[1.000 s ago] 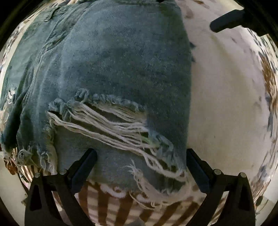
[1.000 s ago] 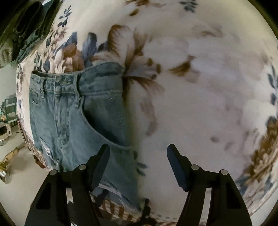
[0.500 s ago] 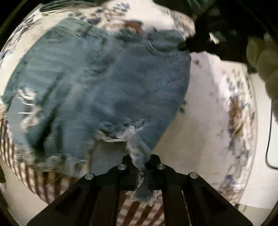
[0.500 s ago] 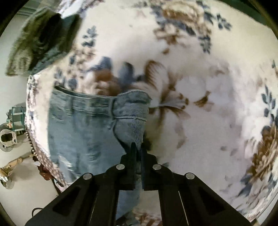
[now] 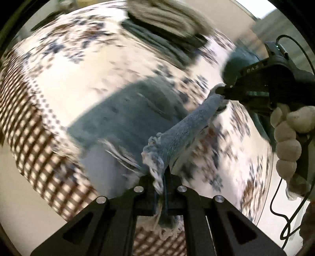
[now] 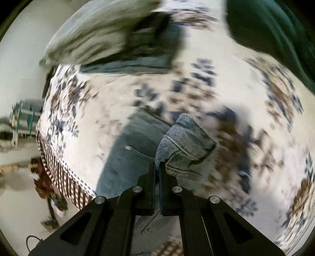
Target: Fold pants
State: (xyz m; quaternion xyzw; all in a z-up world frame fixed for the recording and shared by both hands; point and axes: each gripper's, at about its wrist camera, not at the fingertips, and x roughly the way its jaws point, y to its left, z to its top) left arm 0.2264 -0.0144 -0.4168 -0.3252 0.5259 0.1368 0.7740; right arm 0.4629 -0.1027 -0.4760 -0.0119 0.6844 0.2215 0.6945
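Closest to the lens, the left gripper is pressed together on the frayed hem of the denim shorts, white threads spilling out between and below its fingers. From that pinch a lifted strip of denim runs up and away to the right gripper, which shows in the left view clamping the other end, the person's gloved hand wrapped round its handle. In the right wrist view that gripper is shut tight on the waistband corner, a stitched fold of denim bunching just beyond its fingertips.

So one side edge of the shorts hangs between the two tools, while the rest of the garment lies on the floral cloth below. Both views are smeared with motion blur, so fine detail of the far half is hard to read.

The step in hand looks like a lengthwise fold, one half carried across onto the other. To do it well, both grippers should travel together at the same height, keeping the held edge taut so it lands straight, hem to hem and waistband to waistband. That fraying hem is a weak hold; threads could slip.

Farther off, a pile of folded clothes sits at the back of the cloth, well apart from the shorts.
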